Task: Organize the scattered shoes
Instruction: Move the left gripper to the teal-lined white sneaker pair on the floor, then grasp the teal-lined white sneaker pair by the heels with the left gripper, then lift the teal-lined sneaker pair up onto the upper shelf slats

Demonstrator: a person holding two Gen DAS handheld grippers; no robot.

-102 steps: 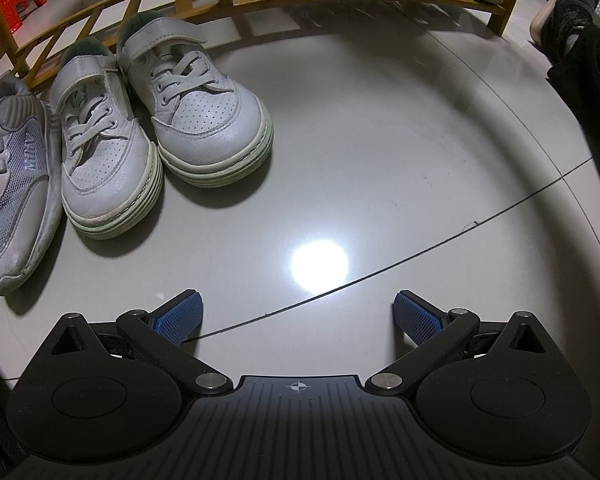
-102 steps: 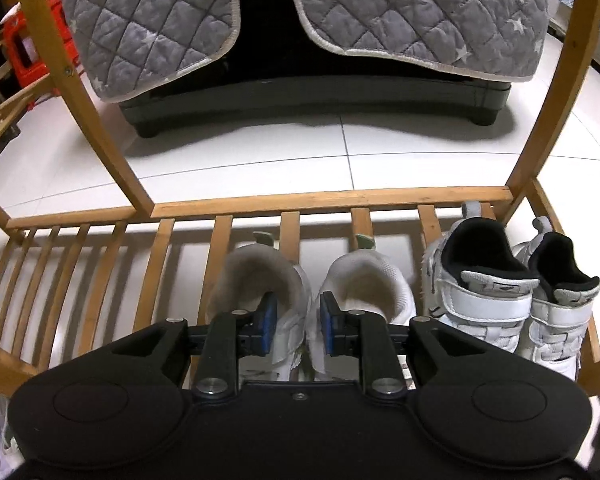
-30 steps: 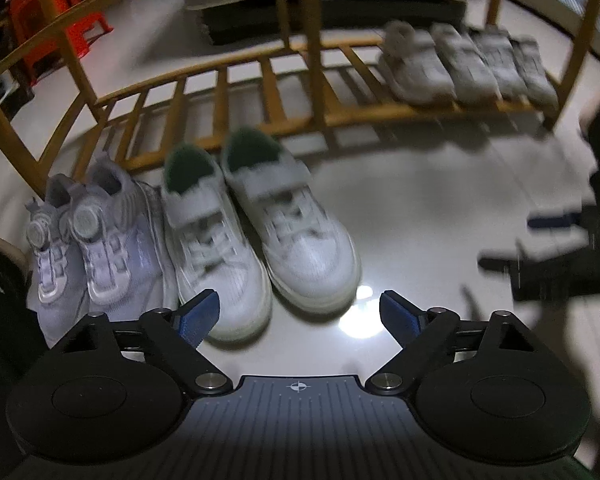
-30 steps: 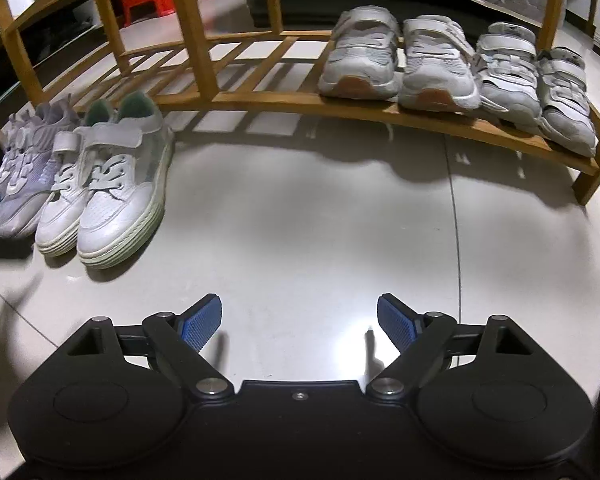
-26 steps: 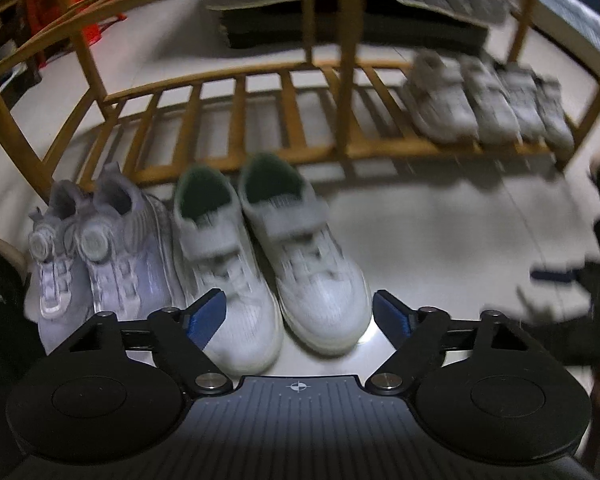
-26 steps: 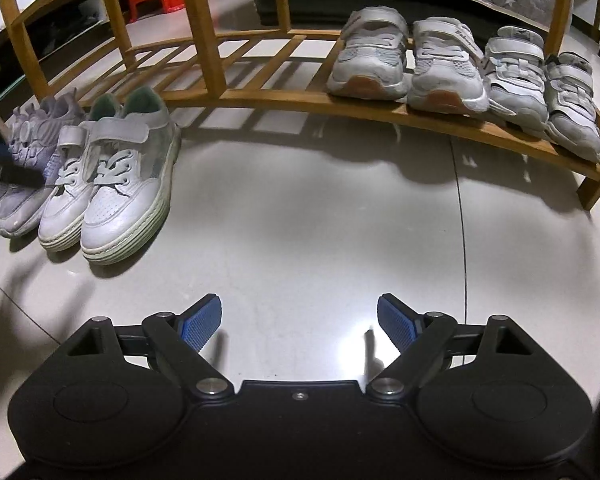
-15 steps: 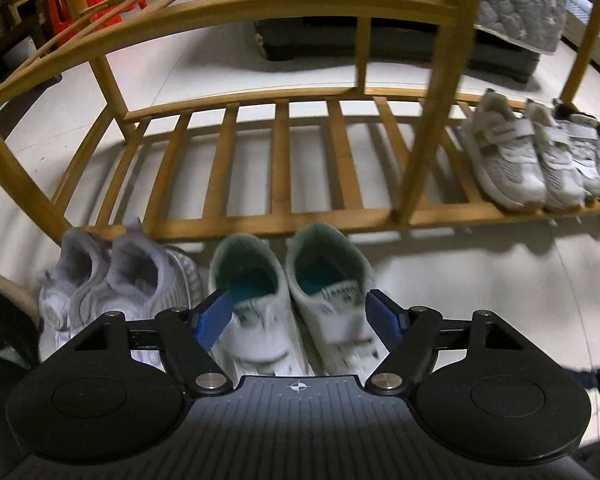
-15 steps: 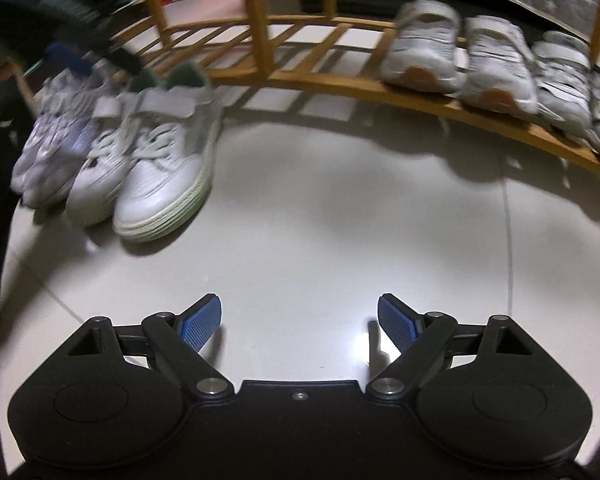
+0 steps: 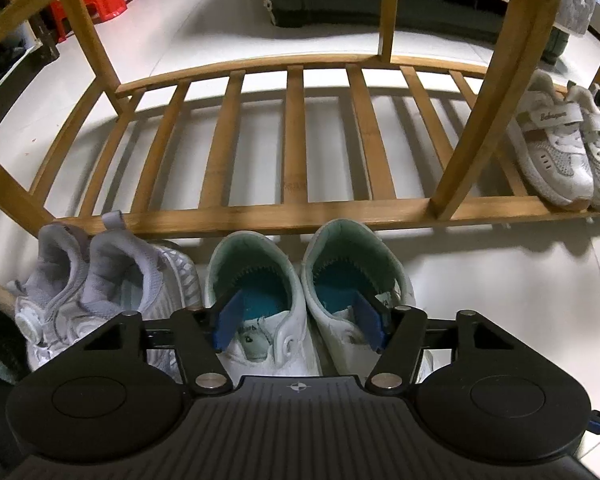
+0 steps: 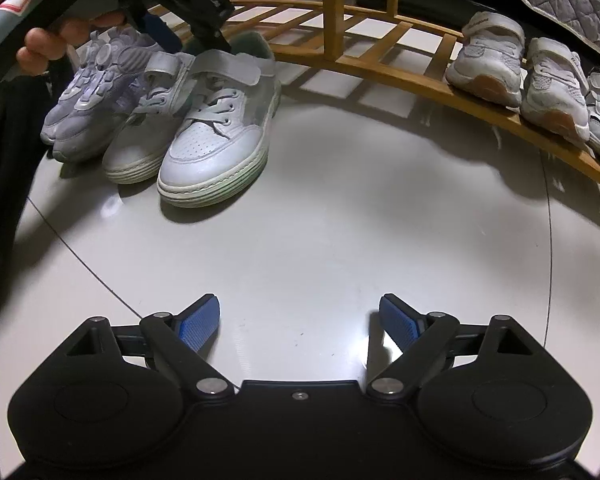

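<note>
Glossy pale floor tiles run under a low bamboo rack point(image 9: 300, 216). Your left gripper point(image 9: 300, 322) stands apart, one finger dipped in each collar of the white pair point(image 9: 308, 280), ready to pinch both inner walls together. Two pairs sit on the floor: white and lilac pair point(image 9: 92, 280). Three more shoes point(image 10: 516, 64) show on the rack's right. Your right gripper point(image 10: 300, 322) hovers apart, holding nothing.

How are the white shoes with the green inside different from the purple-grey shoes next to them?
The white shoes have laces with a wide strap; the purple-grey shoes have round dial fasteners. The white ones are smooth and look bigger; the purple-grey ones look knitted. The left gripper has a finger inside each white shoe, none in the purple-grey. Both pairs stand on the floor before the wooden rack.
</note>
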